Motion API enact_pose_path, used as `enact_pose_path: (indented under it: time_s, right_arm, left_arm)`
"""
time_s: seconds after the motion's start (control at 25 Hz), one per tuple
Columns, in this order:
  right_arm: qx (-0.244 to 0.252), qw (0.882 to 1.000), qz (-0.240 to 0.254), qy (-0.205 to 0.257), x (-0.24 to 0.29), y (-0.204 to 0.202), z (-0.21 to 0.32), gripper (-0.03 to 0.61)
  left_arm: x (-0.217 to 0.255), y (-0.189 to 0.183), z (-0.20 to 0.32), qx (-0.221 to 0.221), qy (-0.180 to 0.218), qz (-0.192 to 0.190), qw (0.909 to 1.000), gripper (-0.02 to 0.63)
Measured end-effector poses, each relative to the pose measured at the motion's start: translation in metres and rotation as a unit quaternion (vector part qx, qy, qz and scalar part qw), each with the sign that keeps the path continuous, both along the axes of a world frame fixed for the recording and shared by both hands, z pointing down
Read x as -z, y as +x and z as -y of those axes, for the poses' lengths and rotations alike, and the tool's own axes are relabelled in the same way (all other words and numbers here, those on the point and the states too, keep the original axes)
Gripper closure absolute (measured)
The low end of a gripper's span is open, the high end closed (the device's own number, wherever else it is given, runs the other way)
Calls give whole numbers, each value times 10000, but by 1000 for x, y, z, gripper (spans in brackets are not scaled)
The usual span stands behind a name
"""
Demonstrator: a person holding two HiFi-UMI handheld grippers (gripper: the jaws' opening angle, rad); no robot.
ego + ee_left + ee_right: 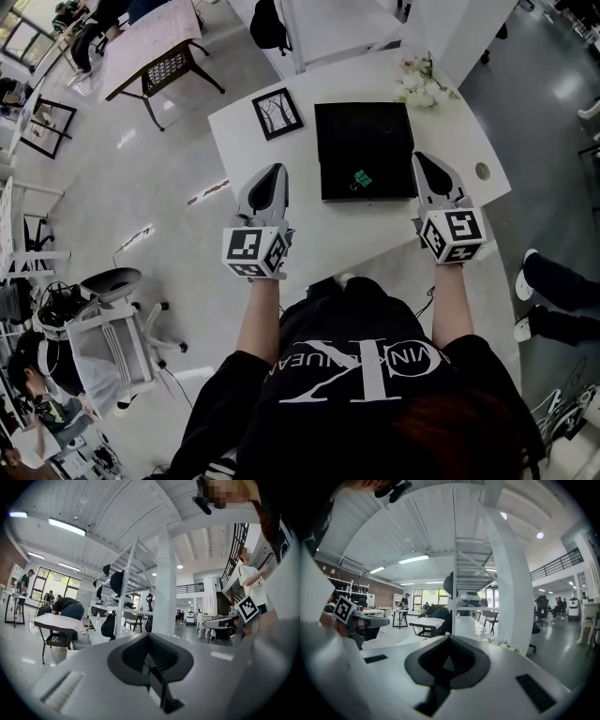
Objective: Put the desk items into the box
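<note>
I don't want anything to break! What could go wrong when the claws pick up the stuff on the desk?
1. The picture frame sits near the far-left edge of the table; a clumsy nudge might push it off.
2. The flowers lie at the far corner beside the black box and could get squashed.
3. The left claw and right claw are both shut; unless opened first, they would probably just shove things.

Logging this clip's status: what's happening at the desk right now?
A person at a white desk holds a gripper in each hand. The left gripper and right gripper flank an open black box, both shut and empty. A small green item lies in the box; a framed picture and white flowers are on the desk outside it.
</note>
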State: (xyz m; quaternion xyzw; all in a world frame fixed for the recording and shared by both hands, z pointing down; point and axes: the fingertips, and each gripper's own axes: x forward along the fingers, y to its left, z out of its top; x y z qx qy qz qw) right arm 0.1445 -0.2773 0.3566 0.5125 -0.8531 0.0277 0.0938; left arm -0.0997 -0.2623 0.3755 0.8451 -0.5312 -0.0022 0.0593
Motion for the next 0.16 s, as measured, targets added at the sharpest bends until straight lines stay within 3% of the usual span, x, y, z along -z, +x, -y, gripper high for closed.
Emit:
enact_pose_path:
  time_s: [0.16]
  right_arm:
    - [16, 10000, 3, -19, -1, -1, 1, 565]
  left_arm:
    - [-1, -1, 1, 8, -16, -13, 10000, 603]
